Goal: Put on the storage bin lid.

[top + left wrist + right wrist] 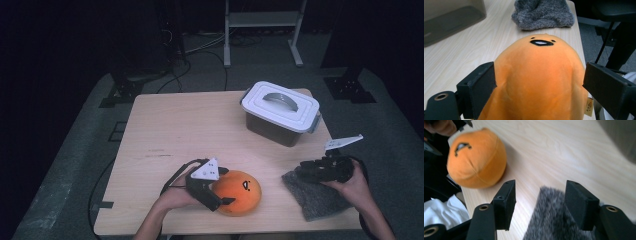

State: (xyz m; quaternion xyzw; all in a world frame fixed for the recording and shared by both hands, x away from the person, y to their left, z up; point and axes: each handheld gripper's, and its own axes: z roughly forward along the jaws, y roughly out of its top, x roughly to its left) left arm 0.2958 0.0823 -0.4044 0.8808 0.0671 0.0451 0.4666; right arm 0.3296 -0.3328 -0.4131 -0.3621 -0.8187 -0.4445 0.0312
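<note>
A lidded white storage box (pixel 281 112) sits on the wooden table (pixel 175 130).

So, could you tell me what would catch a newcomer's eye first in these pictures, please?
The bright orange plush with a small black face, at the table's near edge, sits between the open jaws of the left claw. To its right a grey knitted cloth lies under the open right claw. At the far right stands a closed white-lidded box.
</note>
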